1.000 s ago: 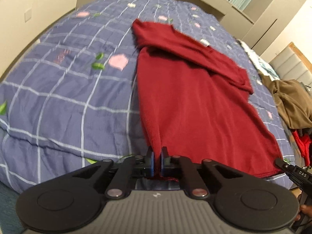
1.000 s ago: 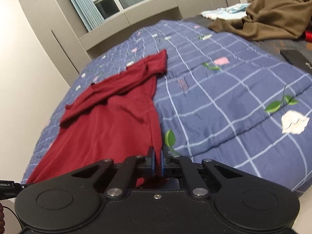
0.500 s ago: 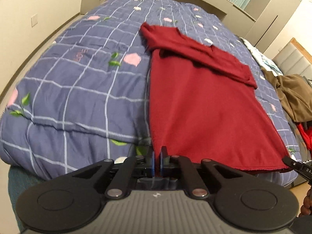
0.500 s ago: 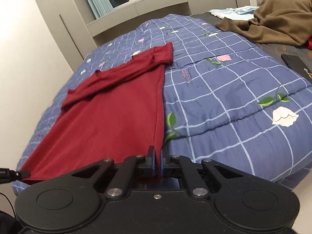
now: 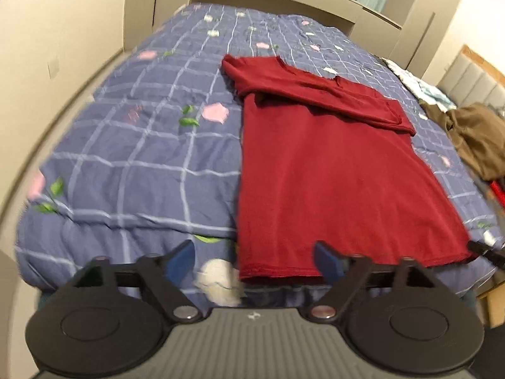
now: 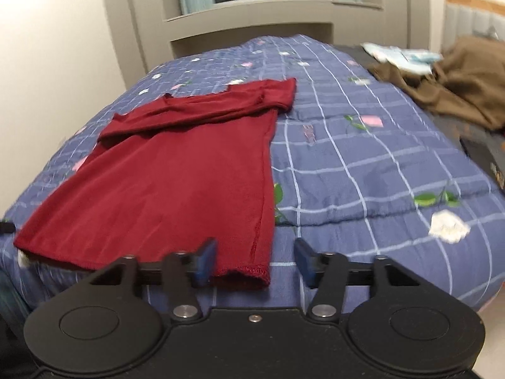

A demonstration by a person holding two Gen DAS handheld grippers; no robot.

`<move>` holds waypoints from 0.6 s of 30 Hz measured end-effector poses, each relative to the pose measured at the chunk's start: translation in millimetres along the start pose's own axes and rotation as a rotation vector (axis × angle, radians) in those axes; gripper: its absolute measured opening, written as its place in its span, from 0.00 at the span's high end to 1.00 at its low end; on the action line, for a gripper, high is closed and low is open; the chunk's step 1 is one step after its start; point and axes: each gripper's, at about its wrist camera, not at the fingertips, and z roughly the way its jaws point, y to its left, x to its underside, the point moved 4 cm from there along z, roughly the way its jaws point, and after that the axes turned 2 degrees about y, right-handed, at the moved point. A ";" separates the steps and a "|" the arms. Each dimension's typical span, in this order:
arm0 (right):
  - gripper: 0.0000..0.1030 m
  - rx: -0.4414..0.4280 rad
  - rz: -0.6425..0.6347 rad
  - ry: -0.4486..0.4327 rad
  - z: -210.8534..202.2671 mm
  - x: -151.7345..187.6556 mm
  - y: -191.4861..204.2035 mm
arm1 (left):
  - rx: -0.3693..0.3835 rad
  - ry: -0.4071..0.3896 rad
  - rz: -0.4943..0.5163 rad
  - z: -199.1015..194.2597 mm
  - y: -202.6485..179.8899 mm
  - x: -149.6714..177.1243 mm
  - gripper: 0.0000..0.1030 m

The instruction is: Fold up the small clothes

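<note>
While both grippers gape, one red shirt (image 5: pixel 331 170) lies flat.

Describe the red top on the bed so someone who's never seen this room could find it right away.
Start at the big bed with the blue checked floral quilt. Spread flat on it, its hem at the near edge, lies the dark red knit top, with its sleeves folded across the far end. It is the only smooth, flat garment; the crumpled brown garment is heaped farther along the bed.
</note>
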 end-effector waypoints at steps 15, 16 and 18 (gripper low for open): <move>0.07 -0.029 -0.522 -0.021 -1.4 19.1 38.0 | -0.283 -0.098 0.944 -6.2 -38.5 56.4 0.00; 0.07 -0.027 -0.544 -0.012 0.4 21.2 39.4 | -0.300 -0.104 0.995 -3.4 -40.9 60.6 0.00; 0.07 -0.018 -0.599 -0.002 2.9 26.5 43.5 | -0.314 -0.123 1.065 1.1 -45.9 66.2 0.00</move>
